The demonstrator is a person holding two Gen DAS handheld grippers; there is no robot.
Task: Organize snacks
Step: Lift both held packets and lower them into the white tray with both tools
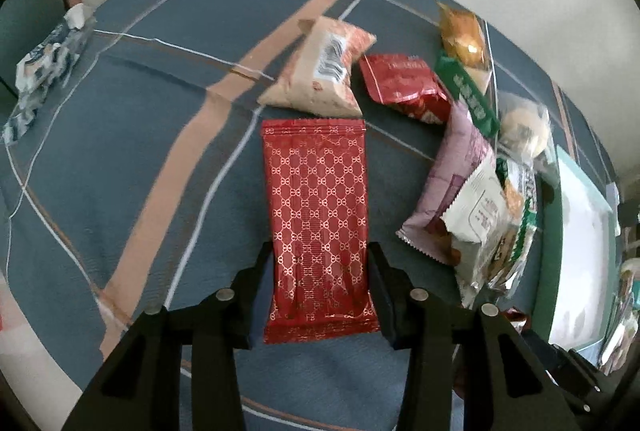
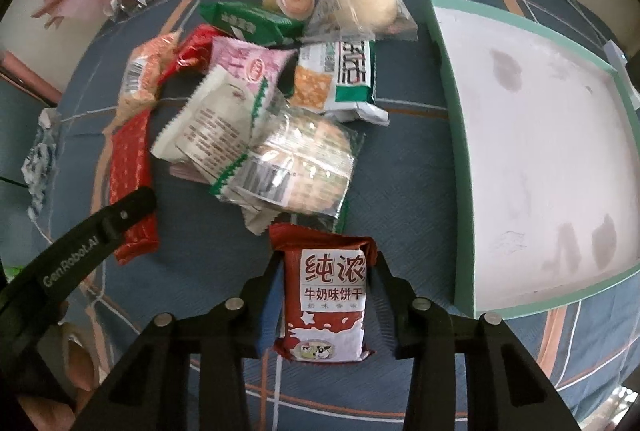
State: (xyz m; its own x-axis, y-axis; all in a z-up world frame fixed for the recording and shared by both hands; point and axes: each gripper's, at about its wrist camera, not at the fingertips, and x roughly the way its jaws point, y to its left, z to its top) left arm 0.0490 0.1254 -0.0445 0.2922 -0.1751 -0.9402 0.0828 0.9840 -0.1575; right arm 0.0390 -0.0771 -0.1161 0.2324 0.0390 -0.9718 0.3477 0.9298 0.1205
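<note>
On the blue plaid tablecloth (image 1: 120, 119), 2 grabs at once. The left gripper (image 1: 320, 267) pinches a long red patterned packet (image 1: 316, 207) across its lower half, both pads against the wrapper's edges. The right gripper (image 2: 325, 287) is clamped on a red-and-white milk biscuit pack (image 2: 328, 291) at the near edge of the snack pile (image 2: 256, 135).

Step in hand: pickup, both packs secured, neither yet sorted. Next move, by my reading: carry each to the green-rimmed white tray (image 2: 448, 135), which looks empty, and set them side by side; the long packet may sag if lifted.

Only the right view shows the tray whole and the left gripper's arm; the left view shows the red packet's full length.
</note>
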